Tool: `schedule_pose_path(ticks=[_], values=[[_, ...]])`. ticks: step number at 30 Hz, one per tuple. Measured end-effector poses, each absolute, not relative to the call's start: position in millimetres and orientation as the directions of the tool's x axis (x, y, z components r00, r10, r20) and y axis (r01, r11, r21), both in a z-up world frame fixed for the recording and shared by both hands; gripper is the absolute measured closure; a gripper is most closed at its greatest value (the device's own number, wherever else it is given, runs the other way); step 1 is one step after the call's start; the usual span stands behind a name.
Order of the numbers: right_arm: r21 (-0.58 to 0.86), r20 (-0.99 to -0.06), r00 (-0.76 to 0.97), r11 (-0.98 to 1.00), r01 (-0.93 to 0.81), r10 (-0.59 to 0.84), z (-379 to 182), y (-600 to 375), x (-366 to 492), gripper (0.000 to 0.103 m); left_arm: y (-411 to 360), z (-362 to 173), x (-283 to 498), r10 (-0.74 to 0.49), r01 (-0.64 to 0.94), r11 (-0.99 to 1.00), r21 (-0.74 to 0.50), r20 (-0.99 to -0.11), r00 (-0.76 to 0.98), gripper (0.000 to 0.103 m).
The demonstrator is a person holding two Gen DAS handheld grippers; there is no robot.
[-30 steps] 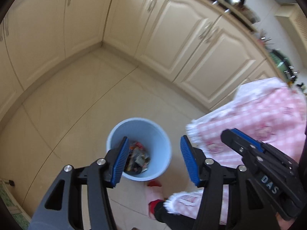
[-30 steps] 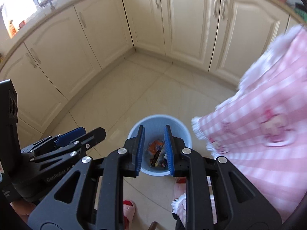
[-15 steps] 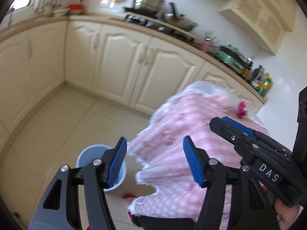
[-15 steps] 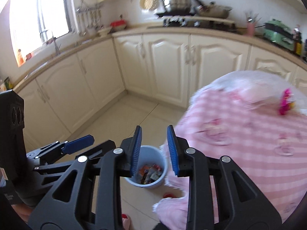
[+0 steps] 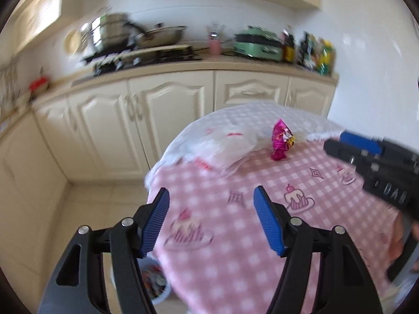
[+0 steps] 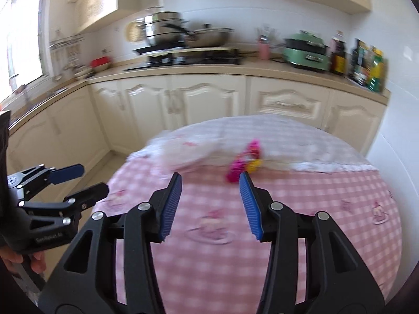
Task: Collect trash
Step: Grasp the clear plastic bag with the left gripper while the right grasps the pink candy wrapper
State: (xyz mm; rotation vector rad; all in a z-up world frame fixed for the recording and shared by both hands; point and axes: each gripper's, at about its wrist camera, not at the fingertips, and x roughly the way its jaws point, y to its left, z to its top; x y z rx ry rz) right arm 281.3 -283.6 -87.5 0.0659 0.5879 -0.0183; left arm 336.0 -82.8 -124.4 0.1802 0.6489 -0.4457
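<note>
- Swinging up from the floor: a second ago both cameras looked straight down into the pale blue plastic bin [image 5: 157, 286]; now they face the round table under a pink-and-white checked cloth [image 6: 327, 209].
- The bin is just a sliver at the table's foot in the left view, wrappers showing inside.
- Left gripper [image 5: 210, 218] hangs over the near table edge, jaws spread wide, nothing between them.
- Right gripper [image 6: 210, 204] has opened up. A second ago its pads sat close together over the bin; now they stand well apart and empty, so I judge the last piece has been dropped.
- Next target looks to be the crumpled magenta foil wrapper [image 5: 281, 144], lying near the far side of the table, just beside a white translucent plastic bag [image 5: 225, 147].
- In the right view that wrapper [image 6: 244, 162] sits just beyond the right pad, blurred by motion.
- Neither gripper touches it yet; a reach across the cloth is needed.
- The bag is probably trash too.
</note>
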Motion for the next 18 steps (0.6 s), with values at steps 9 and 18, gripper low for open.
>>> schedule_pose_path(ticks=[9,18], values=[[0.142,-0.618,0.786,0.985,0.098,0.011,-113,-348,316,0.054,-175,-147,379,-0.18,0.501,0.784,0.367,-0.639,0.748,0.037],[0.247,-0.664,0.743,0.962,0.12,0.078,-129,-366,350,0.046,-187,-165,426,-0.123,0.484,0.802,0.349,-0.697,0.707,0.065]])
